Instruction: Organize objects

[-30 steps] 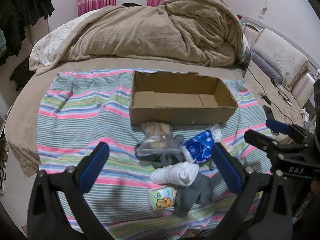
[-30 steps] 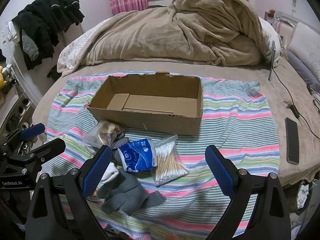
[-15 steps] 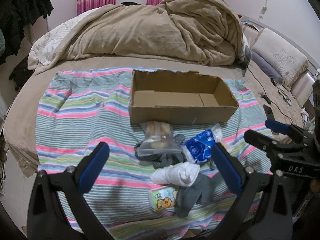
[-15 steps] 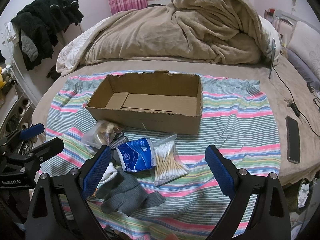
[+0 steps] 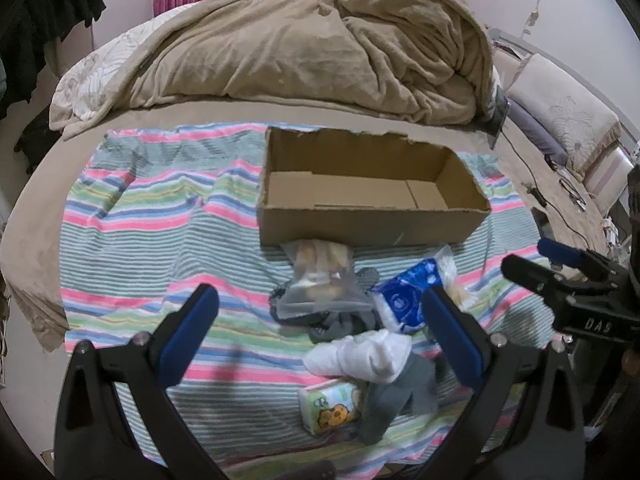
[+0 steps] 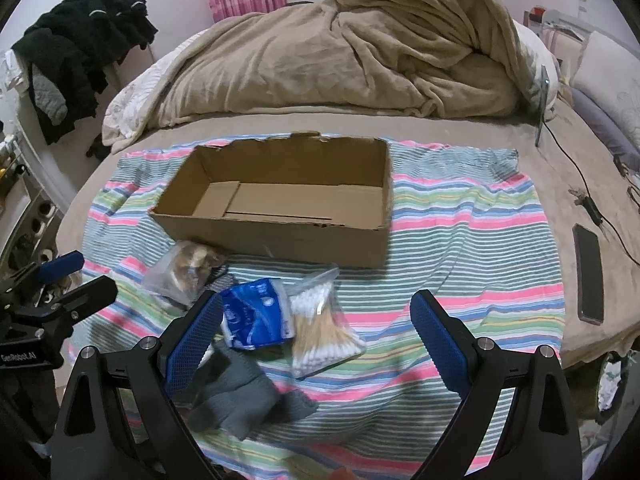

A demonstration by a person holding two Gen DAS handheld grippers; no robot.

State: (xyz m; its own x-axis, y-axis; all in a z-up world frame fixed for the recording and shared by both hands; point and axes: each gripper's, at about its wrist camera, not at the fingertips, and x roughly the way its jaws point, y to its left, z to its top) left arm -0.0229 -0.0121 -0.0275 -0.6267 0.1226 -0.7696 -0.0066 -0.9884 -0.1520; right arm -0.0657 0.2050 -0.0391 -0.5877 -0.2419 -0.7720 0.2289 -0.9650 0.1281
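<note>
Open brown cardboard box [image 5: 372, 216] — ragged rim, bare inside, 2 grippers spread wide

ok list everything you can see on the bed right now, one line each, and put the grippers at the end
cardboard box: one, brown, open, nothing visible inside, on the striped cloth
striped cloth: one, pink, green, blue, spread over the bed
clear snack bag: one, against the box's front wall
blue packet: one, blue and white, front of box
cotton swab bag: one, clear, right of the blue packet
white sock: one, rolled, near edge of pile
grey gloves: grey, count unclear, nearest the camera
tissue pack: one, green with cartoon, near edge
blanket: one, beige, heaped behind
phone: one, dark, right edge
left gripper: jaws open
right gripper: jaws open
</note>
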